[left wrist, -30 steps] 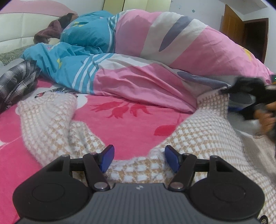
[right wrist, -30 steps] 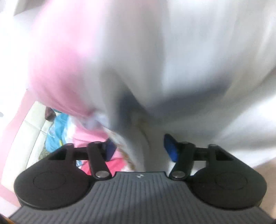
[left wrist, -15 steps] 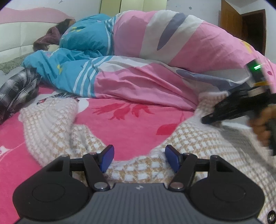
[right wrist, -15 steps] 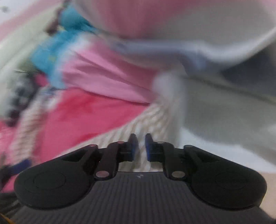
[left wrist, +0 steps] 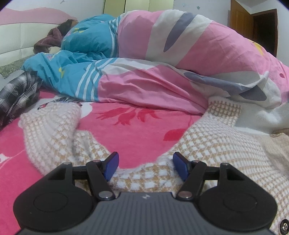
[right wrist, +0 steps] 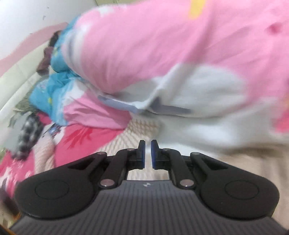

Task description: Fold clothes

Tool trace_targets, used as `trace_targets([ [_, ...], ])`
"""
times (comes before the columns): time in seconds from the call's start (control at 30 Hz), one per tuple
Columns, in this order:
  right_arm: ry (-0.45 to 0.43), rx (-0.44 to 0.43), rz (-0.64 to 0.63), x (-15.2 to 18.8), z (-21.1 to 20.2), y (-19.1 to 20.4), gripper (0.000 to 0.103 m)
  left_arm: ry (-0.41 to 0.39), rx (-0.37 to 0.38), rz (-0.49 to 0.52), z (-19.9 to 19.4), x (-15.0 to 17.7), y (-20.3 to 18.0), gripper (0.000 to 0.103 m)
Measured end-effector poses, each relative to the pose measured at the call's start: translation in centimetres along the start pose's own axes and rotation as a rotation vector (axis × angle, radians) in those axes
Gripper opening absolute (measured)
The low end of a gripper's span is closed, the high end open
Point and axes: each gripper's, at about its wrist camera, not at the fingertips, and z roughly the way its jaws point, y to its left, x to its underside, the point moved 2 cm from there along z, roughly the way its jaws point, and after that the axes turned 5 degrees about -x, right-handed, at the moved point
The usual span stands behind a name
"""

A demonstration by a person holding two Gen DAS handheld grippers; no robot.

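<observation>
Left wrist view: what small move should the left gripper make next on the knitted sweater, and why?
Probably lower the left gripper and close on the sweater edge just beneath it. Its jaws stand open and empty right over that knitted edge, and the sweater lies spread, not yet folded, on the pink sheet.

Bedroom interior: white wall [left wrist: 198, 7] behind a pink-and-cream padded headboard [left wrist: 16, 36]; brown wooden door [left wrist: 242, 21] at right, opening dark; bed covered by a pink floral sheet [left wrist: 137, 130]; even indoor light
</observation>
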Motion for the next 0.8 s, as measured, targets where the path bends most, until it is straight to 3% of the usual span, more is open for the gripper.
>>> trace_targets([
  [0.13, -0.032, 0.023, -0.039, 4.7, -11.1, 0.1, 0.014, -0.004, -0.011, 0.009, 0.1, 0.0, -0.3, 0.069],
  [0.23, 0.001, 0.025, -0.037, 11.2, -14.1, 0.9, 0.015, -0.01, -0.008, 0.0, -0.2, 0.1, -0.1, 0.069],
  [0.37, 0.015, -0.038, -0.023, 18.9, -14.8, 1.6, 0.015, -0.009, 0.022, -0.077, -2.0, 0.3, 1.2, 0.068],
  [0.47, 0.021, -0.086, -0.006, 22.6, -14.0, 1.8, 0.015, -0.007, 0.03, -0.138, -4.8, 0.5, 2.8, 0.073],
  [0.6, 0.051, -0.103, 0.016, 25.2, -11.6, 0.9, 0.016, 0.03, 0.054, -0.273, -6.9, 1.2, 6.8, 0.073],
  [0.7, 0.049, -0.136, 0.054, 26.6, -10.5, 0.0, 0.017, 0.089, 0.054, -0.408, -5.9, 1.2, 10.1, 0.074],
  [0.8, 0.017, -0.195, 0.126, 27.0, -10.5, -1.1, 0.017, 0.135, 0.001, -0.514, -2.8, 0.0, 12.5, 0.087],
])
